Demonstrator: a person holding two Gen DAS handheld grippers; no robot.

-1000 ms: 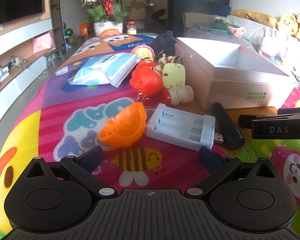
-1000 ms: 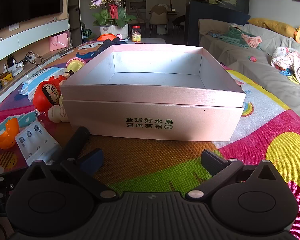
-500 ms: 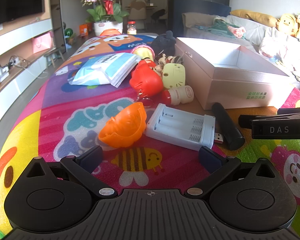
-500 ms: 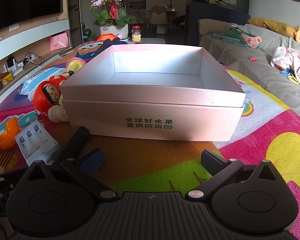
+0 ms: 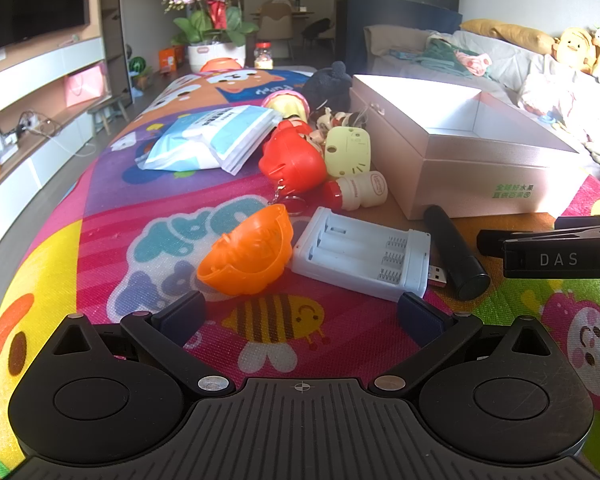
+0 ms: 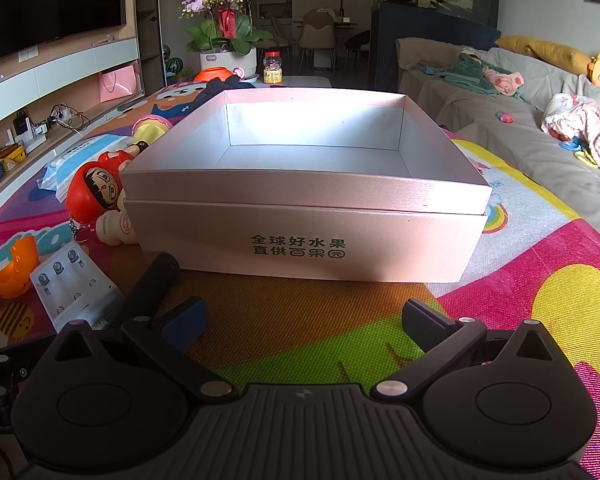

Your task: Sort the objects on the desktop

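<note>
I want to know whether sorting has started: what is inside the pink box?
Nothing visible: the pink box shows bare floor and inner walls. Its near wall hides the front strip of floor.

I log: white plastic battery charger [image 5: 362, 258] lies between orange plastic half-shell [image 5: 249, 256] at left and black cylinder [image 5: 454, 252] at right; open pink cardboard box [image 5: 460, 160] sits behind the cylinder.

Battery charger's [image 6: 74, 290] corner behind hand-held gripper
</note>
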